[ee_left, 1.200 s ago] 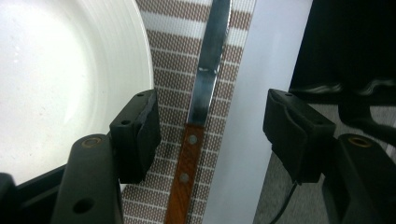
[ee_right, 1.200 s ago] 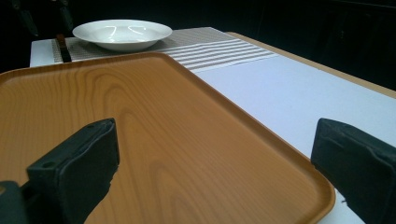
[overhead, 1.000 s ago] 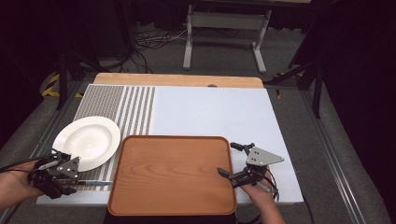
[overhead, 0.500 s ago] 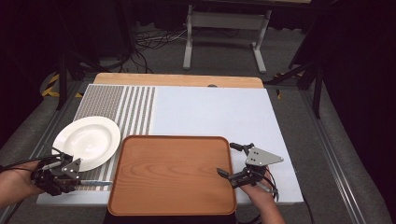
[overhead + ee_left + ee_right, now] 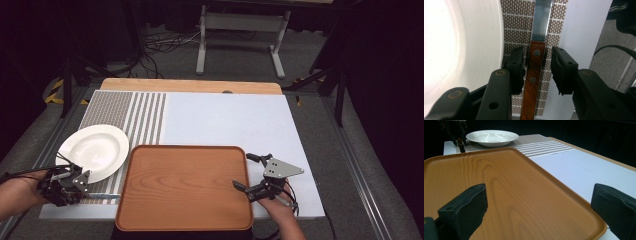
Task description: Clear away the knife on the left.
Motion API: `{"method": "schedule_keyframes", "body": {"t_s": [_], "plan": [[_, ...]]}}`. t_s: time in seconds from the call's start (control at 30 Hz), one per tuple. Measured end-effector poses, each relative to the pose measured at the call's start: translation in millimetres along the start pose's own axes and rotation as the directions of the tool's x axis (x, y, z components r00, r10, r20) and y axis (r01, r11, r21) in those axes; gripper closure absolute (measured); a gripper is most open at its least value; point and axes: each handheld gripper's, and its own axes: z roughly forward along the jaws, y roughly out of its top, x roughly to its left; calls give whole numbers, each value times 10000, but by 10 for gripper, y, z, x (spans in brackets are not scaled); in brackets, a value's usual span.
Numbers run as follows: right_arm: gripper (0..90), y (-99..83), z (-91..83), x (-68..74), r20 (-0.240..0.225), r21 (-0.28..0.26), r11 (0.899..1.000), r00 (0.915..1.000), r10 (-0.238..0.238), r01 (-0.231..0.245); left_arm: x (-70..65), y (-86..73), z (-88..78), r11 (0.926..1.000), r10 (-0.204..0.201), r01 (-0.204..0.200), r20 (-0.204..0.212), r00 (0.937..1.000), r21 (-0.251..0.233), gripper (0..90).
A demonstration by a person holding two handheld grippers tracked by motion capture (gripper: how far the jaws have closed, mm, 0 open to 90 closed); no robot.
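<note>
A knife with a wooden handle (image 5: 534, 75) and a steel blade (image 5: 541, 20) lies on the woven placemat at the table's front left, its blade (image 5: 104, 196) pointing at the tray. My left gripper (image 5: 537, 51) is open with one jaw on each side of the handle and a small gap on the right side; in the high view it sits at the front left corner (image 5: 65, 184). A white plate (image 5: 92, 150) rests just beyond it. My right gripper (image 5: 242, 171) is open, its jaws astride the right rim of the wooden tray (image 5: 185, 185).
The brown striped placemat (image 5: 130, 110) covers the table's left part, and a white sheet (image 5: 225, 120) covers the rest. The tray's front edge overhangs the table front. Cables and a metal stand (image 5: 240, 30) lie on the floor beyond the table.
My left gripper has edged slightly to the right along the knife. The right gripper, tray and plate have not moved.
</note>
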Motion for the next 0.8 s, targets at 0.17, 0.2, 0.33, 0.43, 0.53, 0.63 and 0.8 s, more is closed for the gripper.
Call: {"method": "schedule_keyframes", "body": {"t_s": [0.17, 0.2, 0.33, 0.43, 0.53, 0.63, 0.8], "plan": [[16, -2, 7, 4, -42, 49, 10000, 10000, -18, 18, 7, -2, 18, 9997, 229, -229, -7, 9997, 39, 724], [16, -2, 7, 4, -42, 49, 10000, 10000, -18, 18, 5, -4, 32, 9997, 243, -243, 10, 9997, -14, 724], [17, -5, 8, 5, -90, 32, 10000, 10000, 35, -35, -2, -9, 39, 9987, 508, -508, 15, 9987, -81, 762], [16, -5, 9, 9, -120, 33, 10000, 9999, 29, -29, -13, -16, 34, 9988, 487, -487, -29, 9988, -49, 770], [16, -5, 10, 12, -150, 38, 10000, 9999, 37, -37, -19, -12, 34, 9982, 593, -593, -78, 9982, -36, 774], [17, -5, 11, 13, -164, 38, 10000, 9999, 44, -43, -30, -10, 34, 9982, 597, -597, -121, 9981, -59, 777], [16, -5, 9, 4, -174, -24, 10000, 9998, 71, -71, -20, -10, 9, 9994, 322, -319, -327, 9989, 92, 779]]}}
